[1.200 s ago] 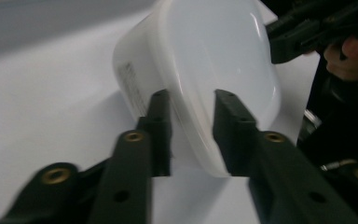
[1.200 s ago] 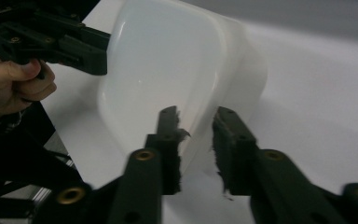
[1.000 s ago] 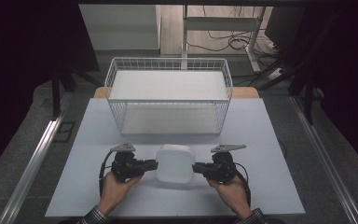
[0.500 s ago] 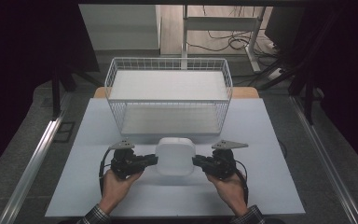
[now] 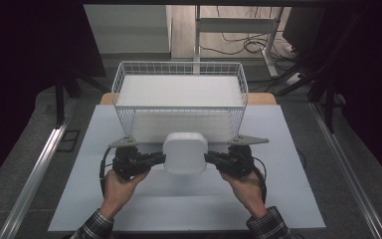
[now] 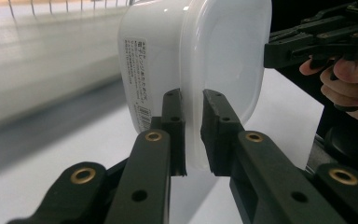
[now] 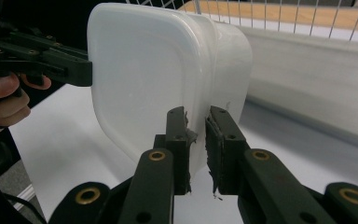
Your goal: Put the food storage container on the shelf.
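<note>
White plastic, smooth and slightly see-through, makes up the lidded container [image 5: 185,152] that we hold between our two grippers, near the front middle of the pale worktop [image 5: 298,199]. In the high view it sits just in front of a white wire basket [image 5: 179,94], which stands at the far side of the worktop.

Our left gripper [image 5: 155,159] comes in from the left and our right gripper [image 5: 213,158] from the right, so the container hangs between them. Each gripper is carried in one of our hands, with plaid sleeves showing at the bottom edge of the high view.

In the left gripper view, the two black fingers [image 6: 173,126] stand narrow and pinch the projecting rim of the container [image 6: 191,60], where lid and body meet. A printed label [image 6: 137,79] runs down the body on the side away from the lid. The other gripper grips the opposite edge at the upper right.

In the right gripper view, the fingers [image 7: 176,135] are likewise narrow and clamp the rim of the container [image 7: 158,79], with the flat lid facing to the left. The basket's wire wall shows behind.
</note>
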`<state>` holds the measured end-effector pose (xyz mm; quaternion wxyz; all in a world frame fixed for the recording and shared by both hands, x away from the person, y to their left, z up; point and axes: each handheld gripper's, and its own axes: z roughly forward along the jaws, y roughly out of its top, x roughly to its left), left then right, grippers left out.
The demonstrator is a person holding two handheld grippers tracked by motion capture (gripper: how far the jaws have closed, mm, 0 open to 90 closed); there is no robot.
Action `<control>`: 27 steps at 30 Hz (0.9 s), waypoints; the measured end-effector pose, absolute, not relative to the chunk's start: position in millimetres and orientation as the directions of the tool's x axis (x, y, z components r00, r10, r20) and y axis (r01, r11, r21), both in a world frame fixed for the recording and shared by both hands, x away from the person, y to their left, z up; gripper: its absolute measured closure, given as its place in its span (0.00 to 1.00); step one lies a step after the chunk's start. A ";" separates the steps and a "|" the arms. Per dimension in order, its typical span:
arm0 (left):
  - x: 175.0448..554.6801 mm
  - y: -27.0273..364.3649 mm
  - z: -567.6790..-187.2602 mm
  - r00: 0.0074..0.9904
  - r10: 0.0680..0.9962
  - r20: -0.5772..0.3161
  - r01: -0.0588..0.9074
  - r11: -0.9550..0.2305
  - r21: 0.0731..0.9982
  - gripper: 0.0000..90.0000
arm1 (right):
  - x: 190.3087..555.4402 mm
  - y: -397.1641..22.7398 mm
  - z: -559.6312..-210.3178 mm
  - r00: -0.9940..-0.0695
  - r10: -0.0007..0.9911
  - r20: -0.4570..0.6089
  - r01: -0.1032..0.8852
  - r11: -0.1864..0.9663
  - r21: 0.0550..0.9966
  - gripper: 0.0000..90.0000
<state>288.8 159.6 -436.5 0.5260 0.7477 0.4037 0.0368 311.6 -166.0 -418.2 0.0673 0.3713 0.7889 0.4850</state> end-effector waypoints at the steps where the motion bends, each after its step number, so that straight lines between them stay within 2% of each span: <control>1: 290.0 159.8 -432.7 0.672 0.645 -0.364 0.561 -0.122 0.819 0.90 | 312.8 -165.7 -416.4 -0.716 0.650 0.256 0.520 0.251 0.816 0.88; 14: 310.4 163.0 -383.1 0.679 0.665 -0.310 0.507 -0.120 0.854 0.90 | 335.5 -159.7 -368.6 -0.727 0.653 0.212 0.464 0.240 0.853 0.88; 27: 339.6 170.1 -333.4 0.682 0.669 -0.297 0.484 -0.108 0.868 0.90 | 359.9 -152.1 -321.9 -0.730 0.658 0.186 0.419 0.216 0.882 0.88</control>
